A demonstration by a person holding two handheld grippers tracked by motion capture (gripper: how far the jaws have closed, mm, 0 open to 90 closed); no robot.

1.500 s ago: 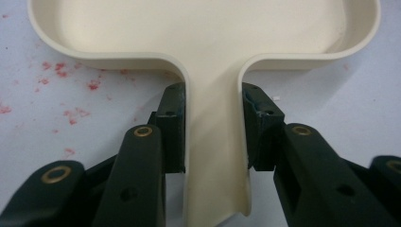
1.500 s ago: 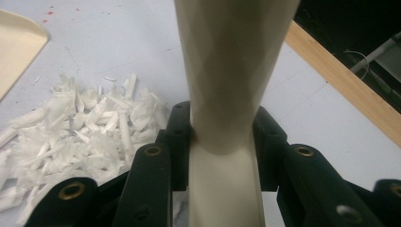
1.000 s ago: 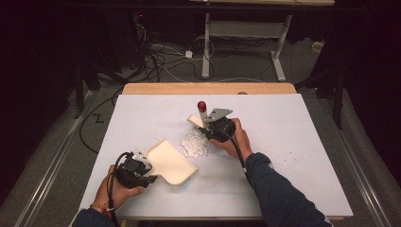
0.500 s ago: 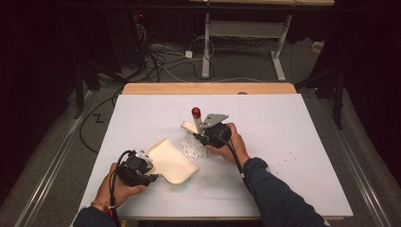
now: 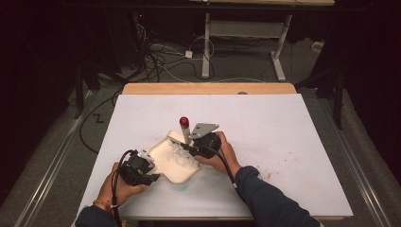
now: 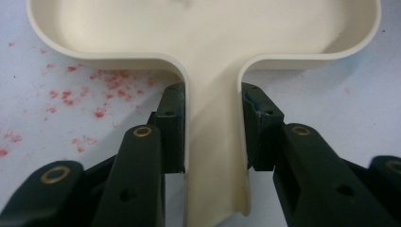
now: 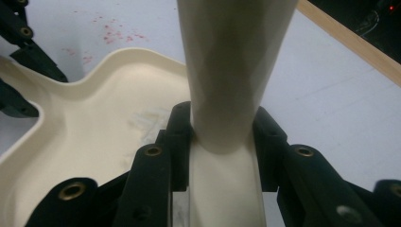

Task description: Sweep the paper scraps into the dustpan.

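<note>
The left gripper [image 6: 213,127] is clamped on the stem handle of the cream dustpan [image 6: 208,52], which lies flat on the white table [image 5: 293,137]. The right gripper [image 7: 222,142] is closed around the cream handle of a red-tipped brush [image 5: 184,128]; since a second ago it has carried the brush leftward to the pan's far rim, and the white scraps [image 5: 178,153] now lie inside the pan.

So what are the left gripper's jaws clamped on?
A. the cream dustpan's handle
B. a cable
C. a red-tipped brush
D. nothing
A: in the left gripper view the left gripper has both jaws pressed against the sides of the dustpan's handle, below the dustpan tray.
</note>
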